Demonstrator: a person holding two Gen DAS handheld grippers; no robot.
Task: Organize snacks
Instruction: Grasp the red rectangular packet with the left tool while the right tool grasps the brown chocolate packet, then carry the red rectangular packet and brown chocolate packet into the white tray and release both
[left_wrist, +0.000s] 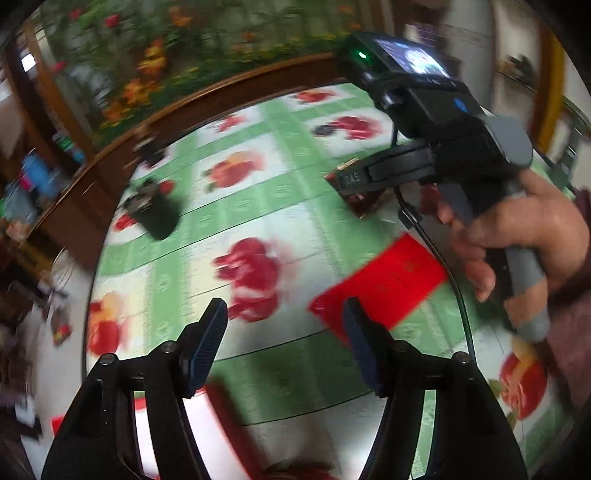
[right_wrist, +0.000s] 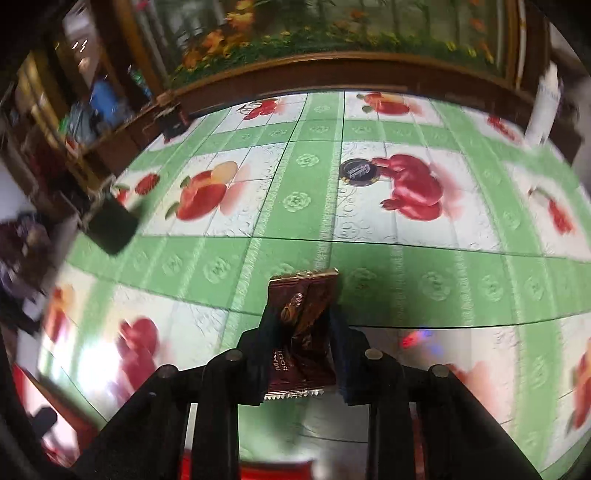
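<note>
right gripper pinching brown snack packet; left gripper spread above table

the right gripper (right_wrist: 301, 328) has its two black fingers pressed against the sides of a glossy brown foil snack packet with crimped gold edges (right_wrist: 301, 332). the packet stands upright between the fingers, lifted off the table surface. in the left wrist view the same gripper (left_wrist: 349, 179) appears at upper right, held by the person's right hand (left_wrist: 517, 236), with the packet (left_wrist: 364, 201) showing dark red-brown below its tip.

the left gripper (left_wrist: 282, 332) has its fingers spread wide apart with nothing between them. it hovers over the green-and-white fruit-print tablecloth (left_wrist: 280, 206). a flat bright red rectangular packet (left_wrist: 384, 280) lies on the cloth just beyond the gripper's right finger.

a round dark foil-wrapped disc (right_wrist: 357, 170) lies on the cloth further back, beside a printed red fruit. a dark blurred cup-shaped container (left_wrist: 155, 210) sits near the table's left edge; its contents cannot be determined.
</note>
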